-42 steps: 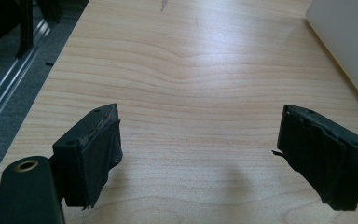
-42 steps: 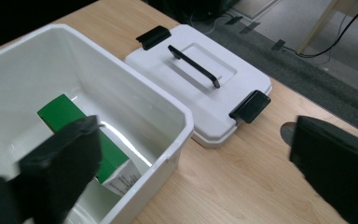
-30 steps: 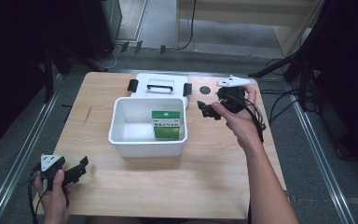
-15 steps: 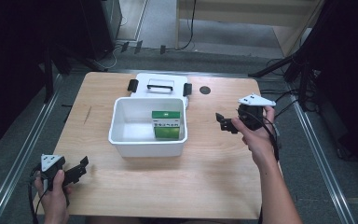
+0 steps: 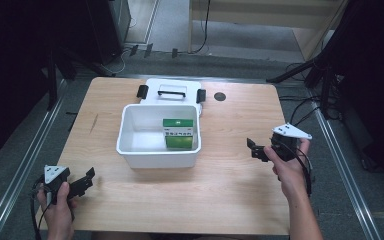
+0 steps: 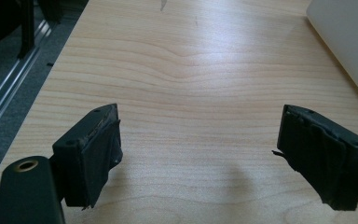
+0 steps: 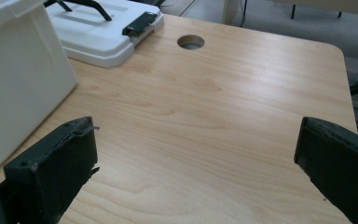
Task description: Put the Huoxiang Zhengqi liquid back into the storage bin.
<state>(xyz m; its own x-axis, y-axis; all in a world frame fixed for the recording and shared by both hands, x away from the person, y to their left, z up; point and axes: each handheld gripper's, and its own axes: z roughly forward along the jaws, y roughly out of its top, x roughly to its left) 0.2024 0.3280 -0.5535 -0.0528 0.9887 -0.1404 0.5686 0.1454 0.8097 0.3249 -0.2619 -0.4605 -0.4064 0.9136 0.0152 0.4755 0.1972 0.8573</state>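
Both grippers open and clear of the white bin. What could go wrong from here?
1. The green and white carton stands upright against the right wall of the white plastic bin; a reach by the right gripper may clip the rim or tip the carton.
2. The white lid with black handle and latches lies just behind the bin; dragging it forward might shove the bin.
3. The left gripper sits near the front edge of the wooden table, so its trailing cable may snag there.

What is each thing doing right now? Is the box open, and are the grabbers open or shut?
White plastic bin: open, lid off.
White lid with black handle and clips: lying flat on the table behind the bin.
Green and white carton: inside the bin, on its right side.
Left gripper: open, holding nothing.
Right gripper: open, holding nothing.
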